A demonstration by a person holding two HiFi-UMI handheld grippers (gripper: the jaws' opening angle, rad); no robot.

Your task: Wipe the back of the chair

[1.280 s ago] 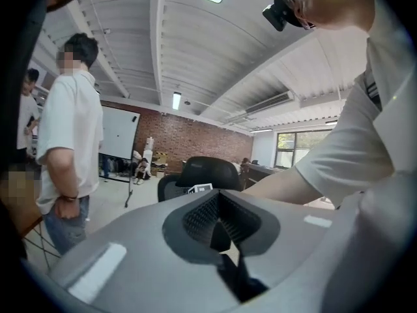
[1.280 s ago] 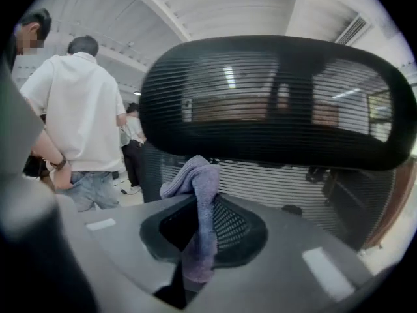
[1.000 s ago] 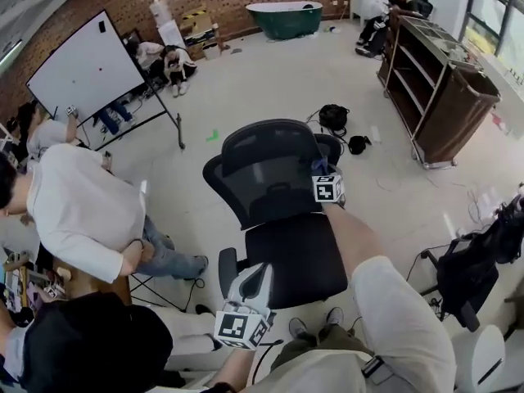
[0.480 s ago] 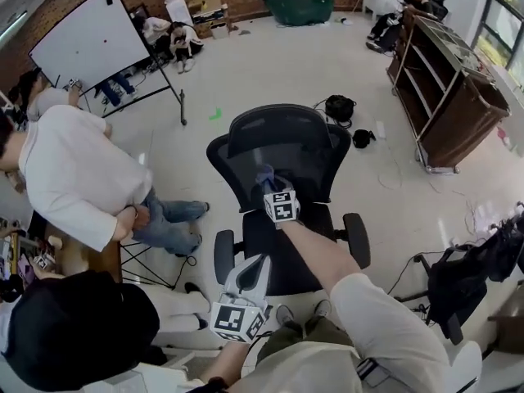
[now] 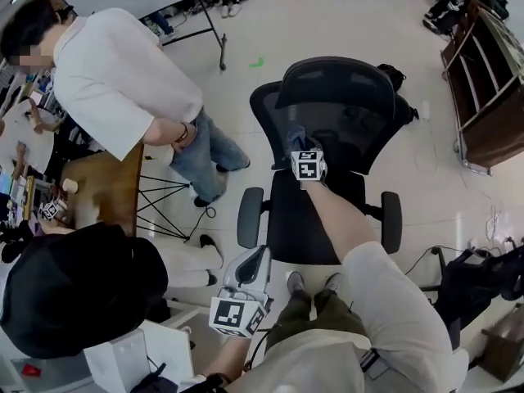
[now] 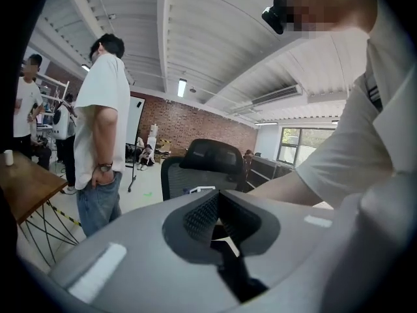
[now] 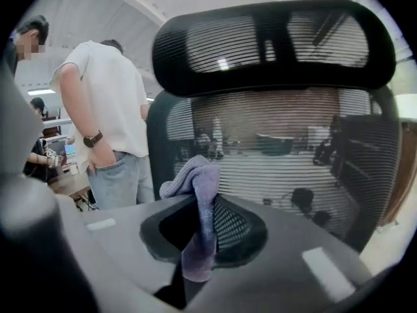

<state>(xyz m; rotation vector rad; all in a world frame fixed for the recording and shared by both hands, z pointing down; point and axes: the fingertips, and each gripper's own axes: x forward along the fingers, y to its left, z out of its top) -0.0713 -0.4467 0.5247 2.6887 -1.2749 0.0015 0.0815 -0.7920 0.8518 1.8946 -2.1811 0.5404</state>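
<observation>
A black mesh office chair (image 5: 352, 109) faces me, its seat toward my legs. My right gripper (image 5: 304, 160) is shut on a purple cloth (image 5: 295, 136), which is pressed against the lower left part of the backrest's front face. In the right gripper view the cloth (image 7: 197, 182) bunches out of the right gripper (image 7: 199, 240), close to the mesh back (image 7: 287, 155) below the headrest (image 7: 273, 44). My left gripper (image 5: 250, 275) hangs low by my lap, shut with nothing in it. In its own view, the left gripper (image 6: 220, 232) points toward the chair (image 6: 202, 165).
A person in a white shirt and jeans (image 5: 123, 72) stands just left of the chair, beside a wooden table (image 5: 106, 187). Another person in a black cap (image 5: 74, 293) is close at my lower left. A brown shelf unit (image 5: 491, 97) and a black bag (image 5: 483, 277) are on the right.
My right gripper has carried the cloth leftward across the backrest, from its right side to its lower left. The head view has tilted down. The left gripper has stayed low.
</observation>
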